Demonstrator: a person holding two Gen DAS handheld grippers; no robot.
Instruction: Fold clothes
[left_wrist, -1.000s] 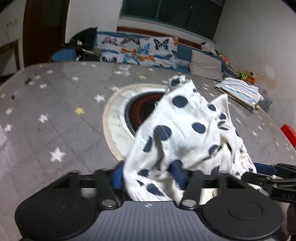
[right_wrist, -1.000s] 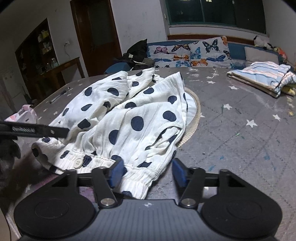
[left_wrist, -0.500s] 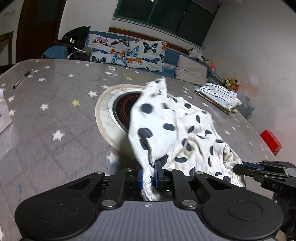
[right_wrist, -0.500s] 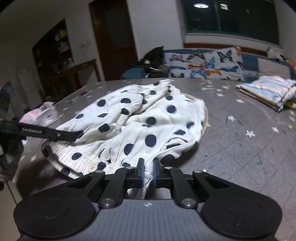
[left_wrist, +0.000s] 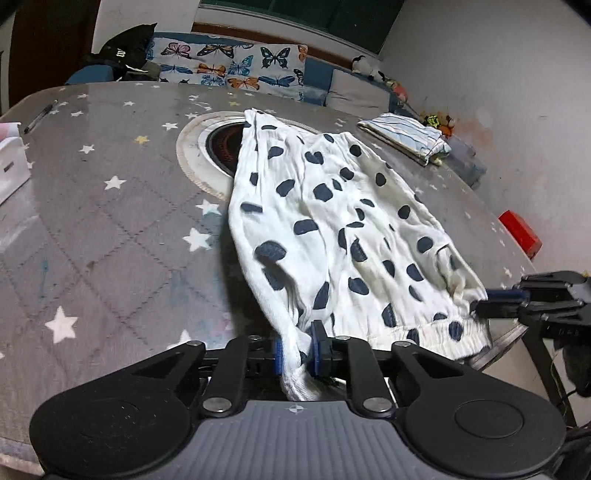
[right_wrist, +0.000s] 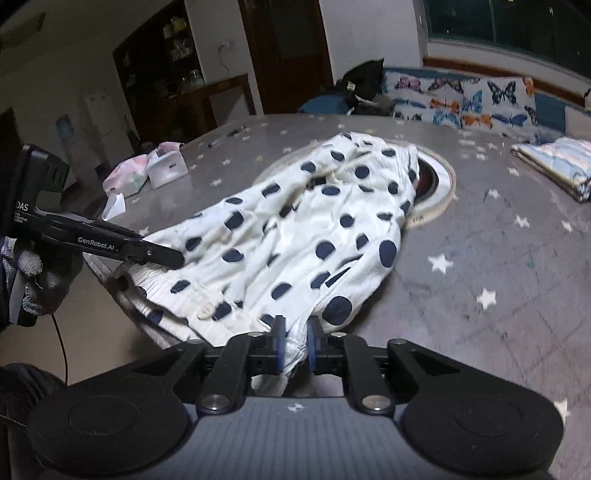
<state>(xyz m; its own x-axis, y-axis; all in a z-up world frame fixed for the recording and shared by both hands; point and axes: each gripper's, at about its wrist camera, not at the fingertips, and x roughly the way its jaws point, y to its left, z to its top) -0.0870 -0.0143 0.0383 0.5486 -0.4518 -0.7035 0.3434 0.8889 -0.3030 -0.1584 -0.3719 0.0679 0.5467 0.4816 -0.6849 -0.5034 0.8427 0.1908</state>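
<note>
The polka-dot garment (left_wrist: 332, 221) lies spread lengthwise on the grey star-patterned worktop (left_wrist: 110, 229), its far end draped over the round inset burner (left_wrist: 218, 147) and its elastic waistband hanging at the near edge. The left hand-held gripper (left_wrist: 297, 352) is closed on the near-left corner of that waistband, and the right hand-held gripper (right_wrist: 293, 347) is closed on the near-right corner — each pinch holds only a thin bunch of cloth close to the hem. That is the weak point, I judge: a hard tug or uneven lift could pull the fabric out of one pinch, leaving the garment to sag off the near edge, where the waistband already overhangs. Uneven tension between the two corners would also skew the cloth and set wrinkles into any fold; the fabric is already rumpled along the right side. The far end could catch or drag on the burner's raised rim. Room is good to the left and right of the garment, bare worktop on both sides. Farther off, a folded striped cloth (left_wrist: 406, 138) sits at the far right, a red box (left_wrist: 521, 234) near the right edge, and white tissue boxes (right_wrist: 164, 168) at the far left — all well apart from the garment.
</note>
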